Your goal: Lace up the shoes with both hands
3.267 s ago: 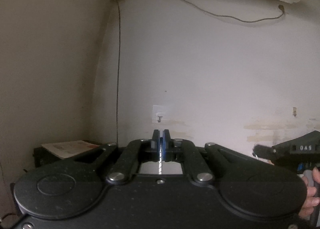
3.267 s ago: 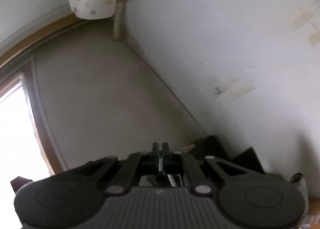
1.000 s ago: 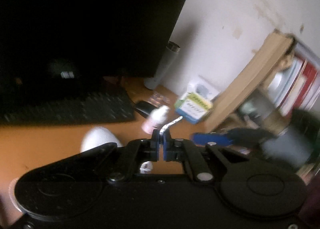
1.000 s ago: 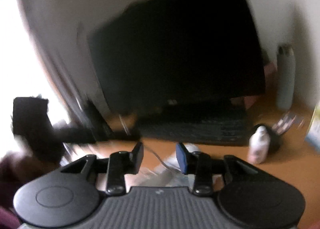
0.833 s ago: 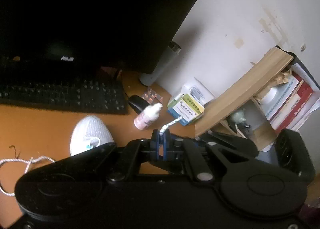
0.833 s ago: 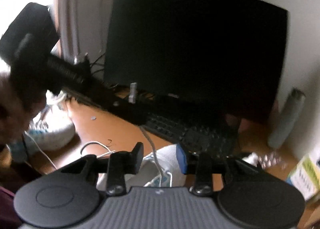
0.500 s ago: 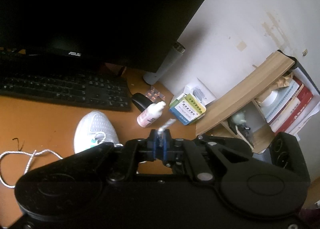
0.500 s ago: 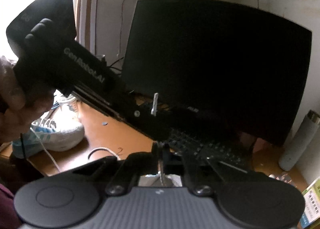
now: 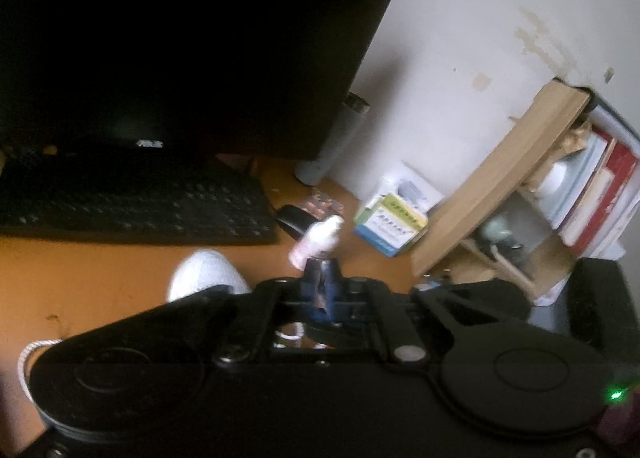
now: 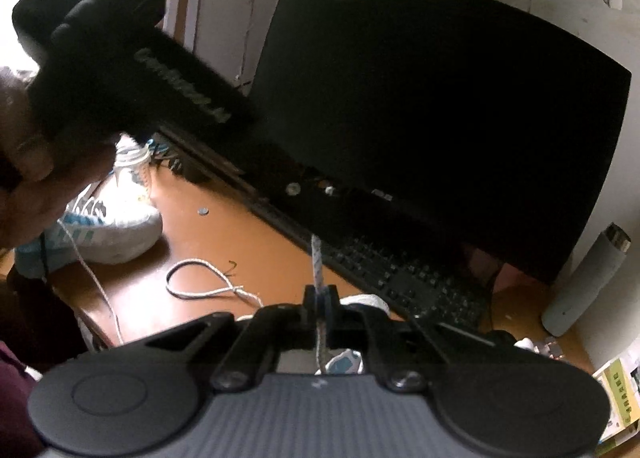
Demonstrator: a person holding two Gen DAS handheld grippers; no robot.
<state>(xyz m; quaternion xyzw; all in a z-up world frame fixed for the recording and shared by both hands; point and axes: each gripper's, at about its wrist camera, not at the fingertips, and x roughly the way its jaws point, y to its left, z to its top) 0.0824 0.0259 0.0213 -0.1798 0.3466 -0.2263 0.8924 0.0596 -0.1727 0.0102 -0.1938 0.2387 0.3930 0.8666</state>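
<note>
Two hand-held tongs work above an orange tabletop (image 10: 240, 234) crowded with desk clutter. The right tongs (image 10: 320, 300) are pinched closed on a white shoelace (image 10: 317, 258), which rises between the fingers and stands up past their tips. The left tongs (image 9: 320, 278) are also closed, with something pale caught between the blue pads; blur hides what it is.

A white shoe (image 9: 206, 276) sits on the tabletop just in front of the left tongs, its toe pointing toward a black keyboard (image 9: 132, 205). Seen from the right wrist, part of that shoe (image 10: 344, 360) shows under the right tongs. A second shoe (image 10: 100, 225), white with blue stripes, lies well apart at the left edge of the tabletop, and a loose loop of lace (image 10: 208, 282) rests between the two.

Behind the keyboard stands a dark monitor (image 10: 440, 117). To its right are a pale flask (image 10: 584, 282), a small white bottle (image 9: 316, 238), a printed box (image 9: 390, 223) and a wooden shelf (image 9: 520, 185) holding books. A hand (image 10: 24, 161) grips the handle of the left tongs at the left of the right-wrist view.
</note>
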